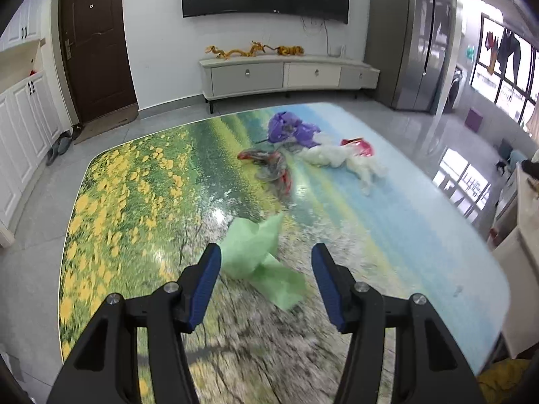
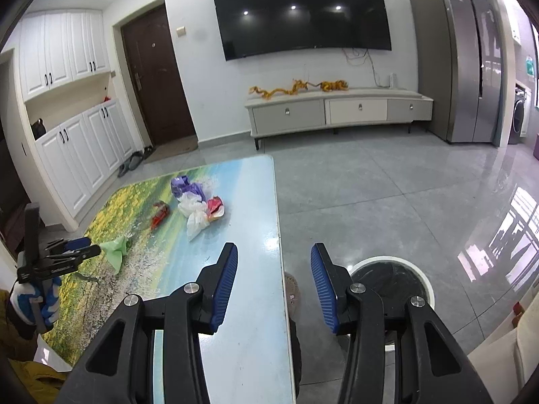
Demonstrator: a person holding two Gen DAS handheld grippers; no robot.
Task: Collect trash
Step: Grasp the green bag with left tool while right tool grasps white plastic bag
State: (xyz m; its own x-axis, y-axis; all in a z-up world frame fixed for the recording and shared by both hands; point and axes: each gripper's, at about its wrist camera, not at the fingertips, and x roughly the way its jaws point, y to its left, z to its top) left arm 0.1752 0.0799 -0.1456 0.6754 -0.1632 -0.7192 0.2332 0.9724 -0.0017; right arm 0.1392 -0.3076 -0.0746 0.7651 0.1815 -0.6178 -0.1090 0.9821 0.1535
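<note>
A crumpled green bag (image 1: 259, 256) lies on the landscape-printed table (image 1: 134, 202) just ahead of my open left gripper (image 1: 266, 252), partly between its fingers. Farther back lie a purple bag (image 1: 291, 129), a red and clear bag (image 1: 269, 166), a white bag (image 1: 340, 160) and a red wrapper (image 1: 358, 146). My right gripper (image 2: 273, 250) is open and empty above the table's right edge (image 2: 279, 235). The right wrist view also shows the green bag (image 2: 114, 250), the left gripper (image 2: 81, 249) and the trash pile (image 2: 195, 207).
A round white-rimmed bin with a dark liner (image 2: 392, 284) stands on the grey tile floor right of the table. A TV cabinet (image 2: 337, 109), a fridge (image 2: 461, 60), a dark door (image 2: 156, 77) and white cupboards (image 2: 77, 155) line the walls.
</note>
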